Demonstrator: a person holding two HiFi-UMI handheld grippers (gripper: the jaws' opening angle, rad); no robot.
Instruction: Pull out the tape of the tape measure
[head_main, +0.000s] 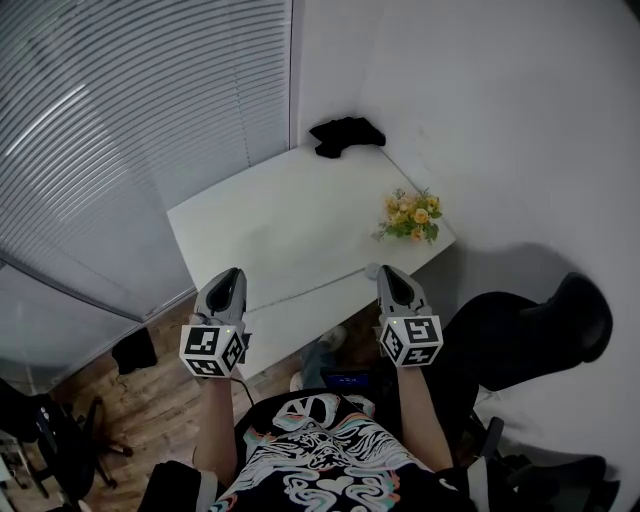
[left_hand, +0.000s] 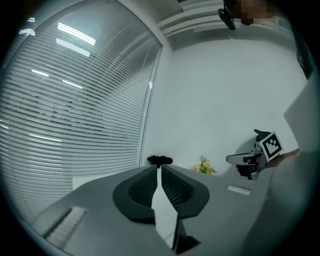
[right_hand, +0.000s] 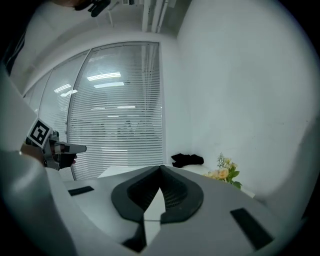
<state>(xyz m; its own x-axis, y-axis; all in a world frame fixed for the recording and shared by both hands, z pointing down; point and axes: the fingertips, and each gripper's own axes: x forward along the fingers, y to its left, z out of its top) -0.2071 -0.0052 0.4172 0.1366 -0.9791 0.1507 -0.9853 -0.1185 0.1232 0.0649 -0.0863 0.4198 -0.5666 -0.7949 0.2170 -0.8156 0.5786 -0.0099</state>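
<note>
No tape measure shows plainly in any view, so progress is hard to judge. A thin pale line (head_main: 310, 287) crosses the near desk (head_main: 290, 200) from the left gripper (head_main: 232, 273) towards the right gripper (head_main: 388, 273). It may be drawn-out tape or only a seam. A small grey blob (head_main: 372, 270) just left of the right gripper could be the case. The left fingers stand a narrow slit apart with nothing seen between them. The right fingers are pressed together, empty.

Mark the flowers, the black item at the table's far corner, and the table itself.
flowers (head_main: 412, 216), head view, on the yellow blooms.
black item (head_main: 345, 134), head view, on its middle.
table (head_main: 270, 225), head view, on the bare white top.
</note>
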